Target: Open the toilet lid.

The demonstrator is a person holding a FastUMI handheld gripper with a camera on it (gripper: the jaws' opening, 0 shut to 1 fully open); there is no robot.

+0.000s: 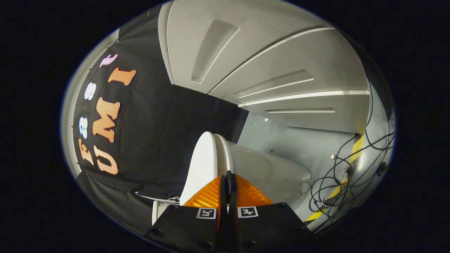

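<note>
Just beyond the closed tool (228,182), toilet lid (202,165) edge-on.

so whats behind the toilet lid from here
Beyond the gripper, whose fingers are closed together just short of it, the white toilet lid has black booth cloth behind it. The lid hides the toilet's bowl; cables lie on the floor.

The toilet lid (202,165) looks like smooth, glossy hard plastic. The toilet body (270,172) beyond it is smooth with a duller sheen. The booth wall (158,133) is matt cloth, slightly creased. The cables (337,182) on the right look rubbery-coated. The gripper (229,179) fingers are pressed together, their ribbed parts translucent.
</note>
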